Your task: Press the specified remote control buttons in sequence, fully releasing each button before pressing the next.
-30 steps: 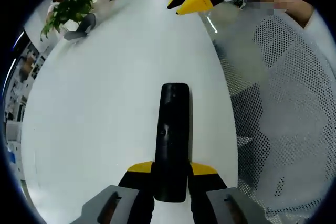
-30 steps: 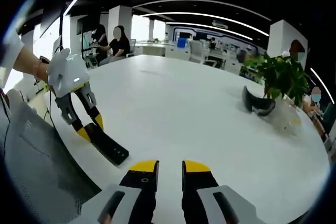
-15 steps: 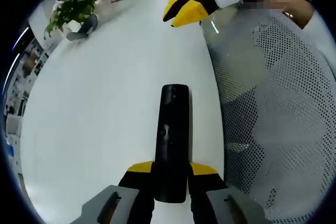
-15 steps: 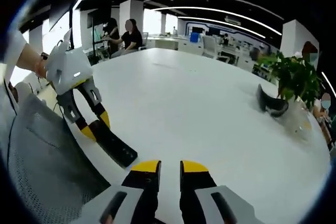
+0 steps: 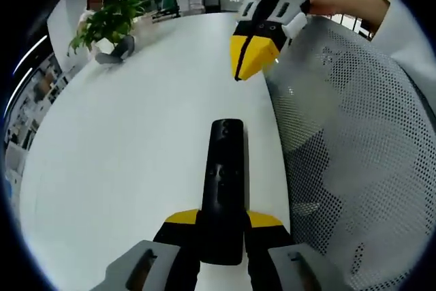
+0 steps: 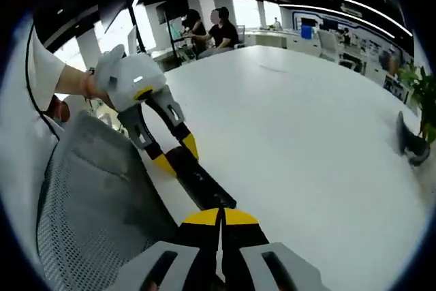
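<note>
A long black remote control (image 5: 223,180) sticks out forward over the white table (image 5: 122,155), its near end clamped between the yellow-tipped jaws of my left gripper (image 5: 222,221). In the right gripper view the same remote (image 6: 202,183) hangs from my left gripper (image 6: 175,154) near the table edge. My right gripper (image 6: 219,217) is shut with its yellow tips together and nothing between them, just short of the remote's far end. From the left gripper view my right gripper (image 5: 253,56) hovers above and beyond the remote, tips pointing down.
A grey mesh chair back (image 5: 354,155) stands along the table's edge, also in the right gripper view (image 6: 95,202). A potted plant (image 5: 109,22) and a dark curved object (image 6: 411,142) sit at the far side. People sit at the far end (image 6: 214,28).
My right gripper has shut its jaws and moved in closer above the remote's far end. The left gripper still holds the remote the same way.
</note>
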